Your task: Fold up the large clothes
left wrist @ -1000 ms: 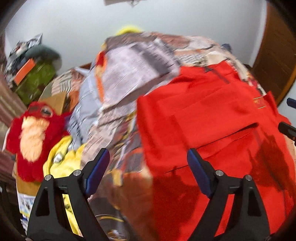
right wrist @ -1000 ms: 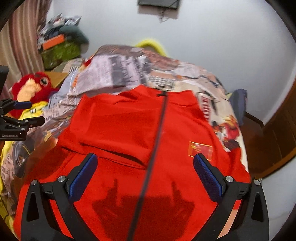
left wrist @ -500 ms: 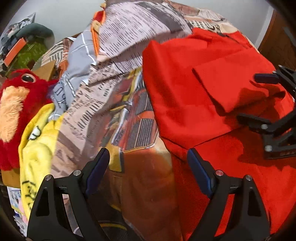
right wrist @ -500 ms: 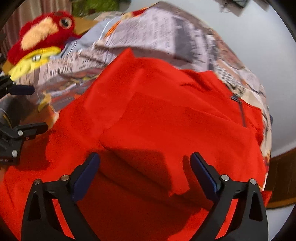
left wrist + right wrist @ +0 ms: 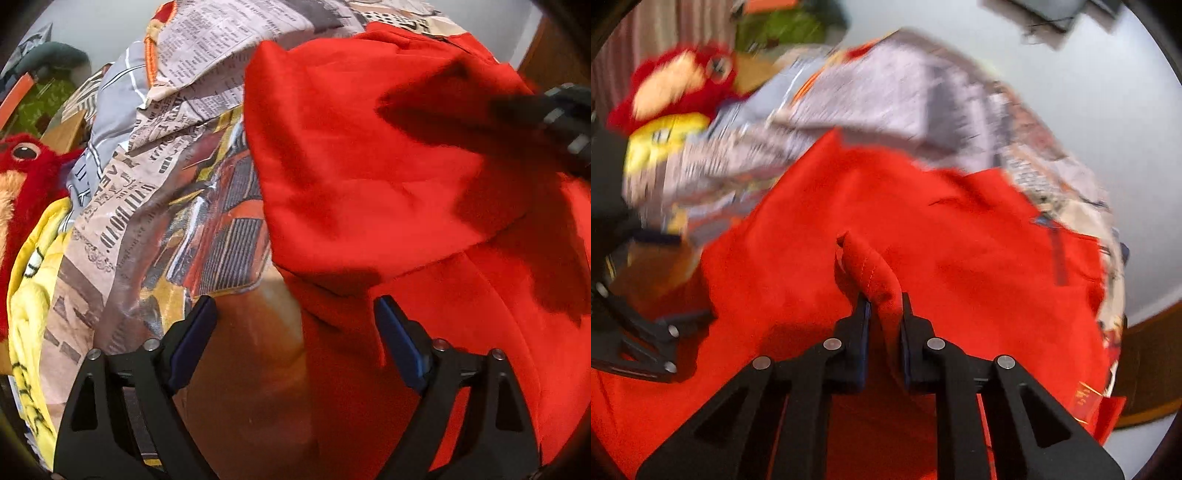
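Note:
A large red jacket [image 5: 388, 177] lies spread on a bed with a newspaper-print cover [image 5: 155, 192]. In the left wrist view my left gripper [image 5: 295, 332] is open and empty, low over the jacket's left edge where it meets the cover. My right gripper [image 5: 884, 306] is shut on a raised fold of the red jacket [image 5: 871, 269], pinched between its blue pads. The jacket's zip [image 5: 1058, 254] and a small yellow label [image 5: 1086, 393] show in the right wrist view. The right gripper also shows blurred at the right edge of the left wrist view [image 5: 554, 114].
A red plush toy [image 5: 14, 173] and a yellow cushion [image 5: 29, 280] lie at the bed's left side. Green and orange clutter [image 5: 33, 96] sits behind them. A white wall [image 5: 1052, 92] is beyond the bed, and a brown wooden frame [image 5: 1148, 354] at the right.
My right gripper has closed on a fold of the red jacket and lifted it. My left gripper has dropped lower toward the jacket's left edge and stays open.

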A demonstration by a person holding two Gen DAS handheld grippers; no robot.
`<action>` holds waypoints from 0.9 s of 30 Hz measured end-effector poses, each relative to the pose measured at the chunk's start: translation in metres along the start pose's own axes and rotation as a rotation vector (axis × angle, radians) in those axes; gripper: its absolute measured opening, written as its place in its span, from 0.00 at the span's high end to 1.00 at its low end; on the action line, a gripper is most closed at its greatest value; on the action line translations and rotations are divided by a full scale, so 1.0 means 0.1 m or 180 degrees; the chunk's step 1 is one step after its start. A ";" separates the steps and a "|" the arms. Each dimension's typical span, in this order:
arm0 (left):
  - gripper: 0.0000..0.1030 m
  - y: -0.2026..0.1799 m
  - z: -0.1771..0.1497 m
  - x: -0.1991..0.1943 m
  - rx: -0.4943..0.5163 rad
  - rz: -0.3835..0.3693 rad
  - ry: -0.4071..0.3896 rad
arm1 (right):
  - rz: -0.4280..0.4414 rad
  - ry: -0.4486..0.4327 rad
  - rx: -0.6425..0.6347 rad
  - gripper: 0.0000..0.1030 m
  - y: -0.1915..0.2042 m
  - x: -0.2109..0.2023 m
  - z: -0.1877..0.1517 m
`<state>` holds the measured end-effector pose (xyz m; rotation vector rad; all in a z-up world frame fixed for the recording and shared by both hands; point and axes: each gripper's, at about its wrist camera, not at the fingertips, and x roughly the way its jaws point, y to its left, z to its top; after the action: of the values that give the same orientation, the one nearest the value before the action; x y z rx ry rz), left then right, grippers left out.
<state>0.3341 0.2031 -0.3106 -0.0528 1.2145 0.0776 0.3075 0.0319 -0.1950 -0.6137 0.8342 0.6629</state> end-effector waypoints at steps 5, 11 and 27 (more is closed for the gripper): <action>0.12 0.07 0.10 0.04 -0.0231 0.0109 0.0011 | -0.0121 -0.0391 0.0645 0.89 -0.67 -0.52 0.04; 0.12 0.19 0.18 0.05 -0.0390 0.0263 -0.0015 | -0.0400 -0.0754 0.1262 0.89 -1.42 -1.06 -0.13; 0.11 0.32 0.14 0.02 -0.0746 0.0435 -0.0071 | -0.0354 -0.0148 0.2017 0.89 -1.96 -0.83 -1.35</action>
<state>0.3449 0.2359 -0.3081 -0.1731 1.1812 0.3391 0.3481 -0.2136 -0.1537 -0.0685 0.9003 0.2803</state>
